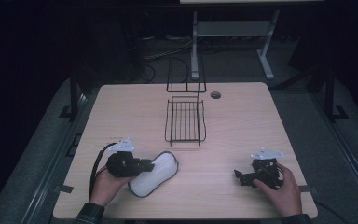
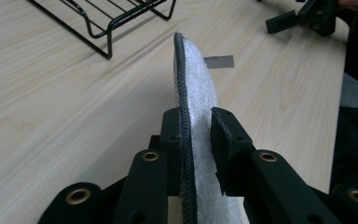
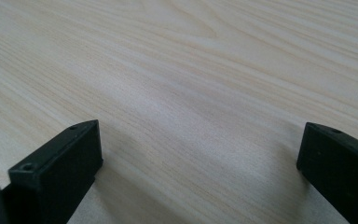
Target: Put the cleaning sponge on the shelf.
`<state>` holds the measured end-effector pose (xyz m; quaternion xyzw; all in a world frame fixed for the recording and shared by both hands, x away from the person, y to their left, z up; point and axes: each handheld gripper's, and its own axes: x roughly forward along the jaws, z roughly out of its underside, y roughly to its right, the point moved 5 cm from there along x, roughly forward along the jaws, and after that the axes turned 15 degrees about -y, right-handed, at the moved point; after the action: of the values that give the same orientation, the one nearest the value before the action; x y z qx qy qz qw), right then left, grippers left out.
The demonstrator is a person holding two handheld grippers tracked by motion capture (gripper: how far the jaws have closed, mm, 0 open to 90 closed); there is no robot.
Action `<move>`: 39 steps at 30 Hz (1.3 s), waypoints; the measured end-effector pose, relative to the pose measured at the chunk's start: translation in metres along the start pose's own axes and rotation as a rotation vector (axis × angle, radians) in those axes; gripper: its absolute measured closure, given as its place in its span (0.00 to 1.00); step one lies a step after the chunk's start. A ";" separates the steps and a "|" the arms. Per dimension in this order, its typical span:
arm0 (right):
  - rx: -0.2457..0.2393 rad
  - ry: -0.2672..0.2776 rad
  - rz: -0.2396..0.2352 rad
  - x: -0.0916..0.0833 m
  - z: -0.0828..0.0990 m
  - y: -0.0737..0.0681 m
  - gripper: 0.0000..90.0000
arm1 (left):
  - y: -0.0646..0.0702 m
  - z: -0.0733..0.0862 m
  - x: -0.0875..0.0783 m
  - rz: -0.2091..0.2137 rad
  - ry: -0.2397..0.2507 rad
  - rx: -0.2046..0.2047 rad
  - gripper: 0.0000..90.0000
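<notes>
White insole (image 1: 154,173) with dark edging is clamped in the left hand-held gripper (image 1: 145,164); wire rack (image 1: 185,122) beyond holds nothing; right hand-held gripper (image 1: 238,176) gapes over the desk (image 1: 242,121).

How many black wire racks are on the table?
1. The wire rack stands at the far middle of the table, beyond the white insole gripped by the left gripper. None seems hidden.

The left gripper (image 1: 145,165) is sitting low at the near left of the table, and its jaws are squeezing tight on something thin. The right gripper (image 1: 239,176) is resting at the near right, with its jaws spread wide apart. A hand (image 1: 103,184) is holding each one.
</notes>
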<state>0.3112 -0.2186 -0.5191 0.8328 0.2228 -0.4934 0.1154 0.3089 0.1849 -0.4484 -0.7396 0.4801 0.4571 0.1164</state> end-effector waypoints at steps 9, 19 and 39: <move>0.000 0.000 0.001 0.000 0.000 0.000 0.00 | 0.004 -0.003 -0.005 0.005 0.018 0.019 0.87; 0.003 -0.001 0.000 0.000 0.000 0.000 0.00 | 0.004 -0.010 -0.012 0.007 0.028 0.027 0.87; 0.002 -0.001 0.000 0.000 0.000 0.000 0.00 | -0.011 -0.049 -0.022 0.012 0.076 0.029 0.86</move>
<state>0.3114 -0.2181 -0.5191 0.8328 0.2220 -0.4940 0.1146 0.3426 0.1738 -0.4066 -0.7518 0.4953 0.4222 0.1062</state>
